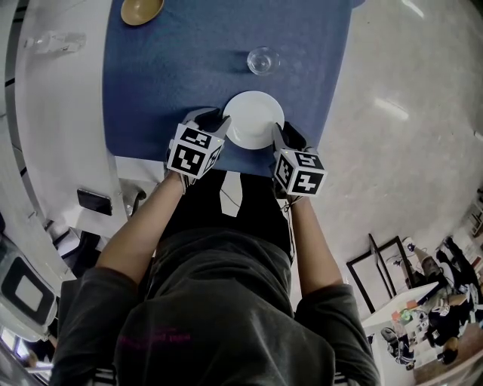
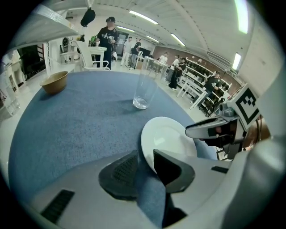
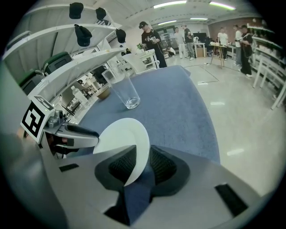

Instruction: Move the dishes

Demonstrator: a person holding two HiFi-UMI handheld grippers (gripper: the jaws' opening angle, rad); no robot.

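A white plate (image 1: 253, 119) lies at the near edge of the blue-covered table (image 1: 181, 83). My left gripper (image 1: 219, 122) is at the plate's left side and my right gripper (image 1: 285, 136) at its right side. In the left gripper view the plate's rim (image 2: 167, 138) sits between the two dark pads of the left gripper (image 2: 145, 163), which close on it. Likewise, the right gripper (image 3: 143, 163) has the rim of the plate (image 3: 120, 136) pinched between its pads. Each gripper shows in the other's view: the right gripper (image 2: 214, 129) and the left gripper (image 3: 71, 134).
An empty clear glass (image 1: 263, 60) stands upright just beyond the plate, also visible as the glass (image 2: 144, 91) and the glass (image 3: 126, 91). A tan bowl (image 1: 142, 9) sits at the far left of the cloth. A plastic bottle (image 1: 56, 43) lies on the white counter to the left. People stand far off.
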